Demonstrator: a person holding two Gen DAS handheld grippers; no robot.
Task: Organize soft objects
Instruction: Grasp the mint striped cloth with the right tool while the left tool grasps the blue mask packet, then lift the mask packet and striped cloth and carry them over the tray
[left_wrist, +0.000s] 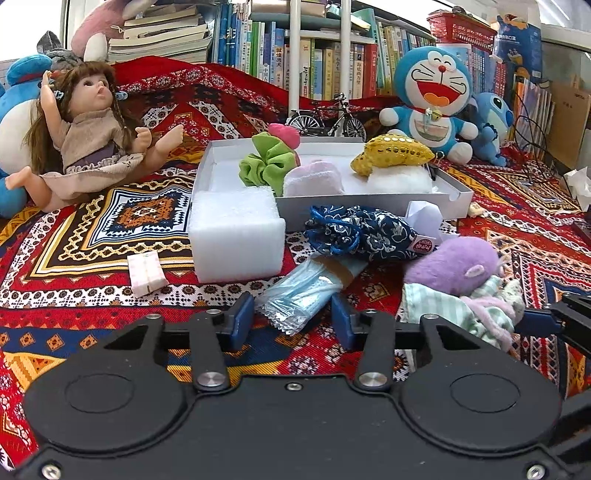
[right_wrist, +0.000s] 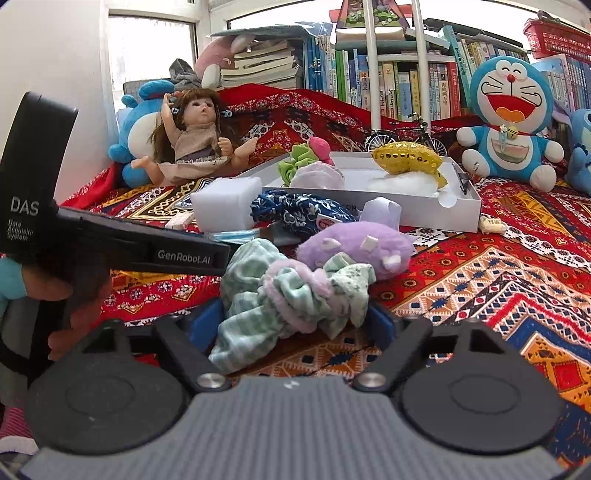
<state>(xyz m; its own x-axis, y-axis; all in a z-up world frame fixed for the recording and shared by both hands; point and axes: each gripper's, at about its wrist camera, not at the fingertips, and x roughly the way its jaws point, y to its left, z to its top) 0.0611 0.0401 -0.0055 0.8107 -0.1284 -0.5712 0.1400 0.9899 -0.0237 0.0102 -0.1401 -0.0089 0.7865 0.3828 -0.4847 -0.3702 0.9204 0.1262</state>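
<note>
A white box (left_wrist: 369, 206) (right_wrist: 417, 208) holds a green scrunchie (left_wrist: 264, 166), a pink-white soft item (left_wrist: 314, 177), white padding and a gold sequined pouch (left_wrist: 391, 153) (right_wrist: 406, 158). In front lie a white foam block (left_wrist: 236, 236), a blue floral pouch (left_wrist: 362, 232), a clear packet of masks (left_wrist: 306, 291), a purple plush (left_wrist: 454, 264) (right_wrist: 354, 245) and a green-checked cloth (right_wrist: 288, 299) (left_wrist: 461, 306). My left gripper (left_wrist: 291, 321) is open, with its fingers on either side of the packet's near end. My right gripper (right_wrist: 295, 321) is open around the green-checked cloth.
A doll (left_wrist: 88, 133) lies back left, a Doraemon plush (left_wrist: 432, 99) and a blue Stitch plush (left_wrist: 491, 125) back right, a toy bicycle (left_wrist: 328, 118) behind the box. A small pink packet (left_wrist: 146, 273) lies left. Bookshelves stand behind. The left gripper's body (right_wrist: 110, 240) crosses the right wrist view.
</note>
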